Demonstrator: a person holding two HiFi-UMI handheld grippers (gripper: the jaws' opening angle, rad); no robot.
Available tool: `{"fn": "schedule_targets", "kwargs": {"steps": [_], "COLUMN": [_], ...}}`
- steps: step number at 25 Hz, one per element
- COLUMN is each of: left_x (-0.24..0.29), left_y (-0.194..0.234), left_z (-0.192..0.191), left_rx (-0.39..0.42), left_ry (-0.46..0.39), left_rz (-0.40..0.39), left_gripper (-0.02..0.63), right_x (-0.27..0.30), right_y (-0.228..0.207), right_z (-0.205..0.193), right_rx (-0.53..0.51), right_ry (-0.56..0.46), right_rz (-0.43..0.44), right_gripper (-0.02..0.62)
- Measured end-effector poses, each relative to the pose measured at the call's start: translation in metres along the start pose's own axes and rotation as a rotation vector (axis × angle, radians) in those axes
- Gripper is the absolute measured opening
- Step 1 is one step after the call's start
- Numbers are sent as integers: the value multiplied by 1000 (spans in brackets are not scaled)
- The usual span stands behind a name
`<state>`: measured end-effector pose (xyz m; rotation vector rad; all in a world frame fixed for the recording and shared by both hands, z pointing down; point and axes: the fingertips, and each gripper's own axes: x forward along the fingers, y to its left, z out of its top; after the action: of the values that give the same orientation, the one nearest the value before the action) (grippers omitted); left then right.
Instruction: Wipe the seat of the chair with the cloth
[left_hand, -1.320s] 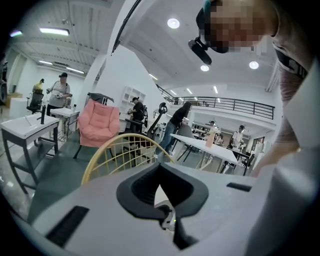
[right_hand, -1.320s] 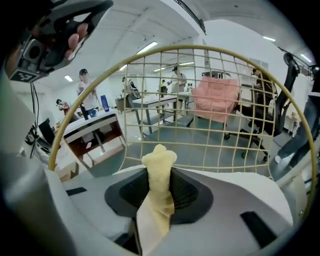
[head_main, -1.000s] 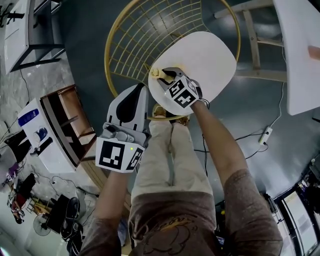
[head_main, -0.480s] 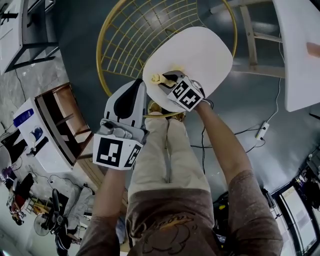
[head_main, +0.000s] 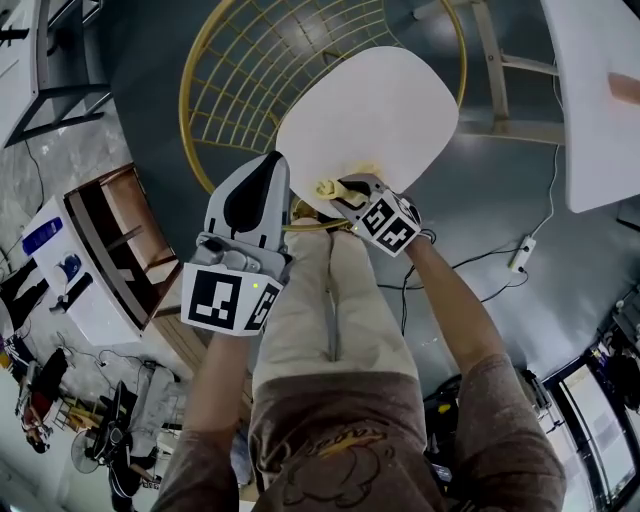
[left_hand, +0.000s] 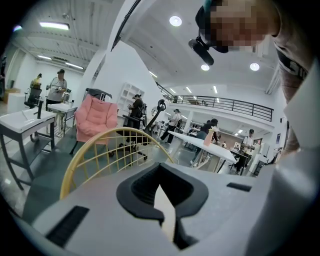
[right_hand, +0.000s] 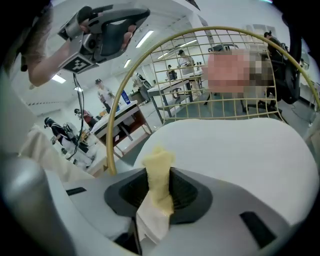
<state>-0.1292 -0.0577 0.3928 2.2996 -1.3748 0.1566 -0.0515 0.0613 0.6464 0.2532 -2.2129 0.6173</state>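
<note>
Your right gripper (head_main: 338, 190) has the pale yellow folded cloth (right_hand: 159, 172) pinched between its jaws. The cloth's end sticks out ahead of them, over the near edge of the white rounded chair seat (right_hand: 235, 150). Beyond the seat stands the gold wire backrest (head_main: 250, 70). Your left gripper (head_main: 268, 165) hangs left of and above those jaws, its own jaws together.

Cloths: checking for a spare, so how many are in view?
1. The yellow cloth is clamped in the right gripper, at the near edge of the white chair seat. The left gripper holds none; others may be hidden.
</note>
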Motion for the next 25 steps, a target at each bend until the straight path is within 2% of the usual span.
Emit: {"fn": "schedule_targets", "kwargs": {"steps": [13,17,25], "left_x": [5,4,9], "left_y": [-26,-33,-39], "left_z": [-5,-8,-13], "left_rx": [-4,-5,-4], "left_ry": [-5,0,9], "left_rz": [-38,-49,-65], "left_gripper": [9,9,9], "right_x": [-31,-45,-75], "right_y": [28,15,-58], "right_z": [-35,-18,47], "right_rx": [40,63,9], "right_ry": [16,-88,-164], "right_rz": [37,4,-90], "right_gripper": [129,130,130]}}
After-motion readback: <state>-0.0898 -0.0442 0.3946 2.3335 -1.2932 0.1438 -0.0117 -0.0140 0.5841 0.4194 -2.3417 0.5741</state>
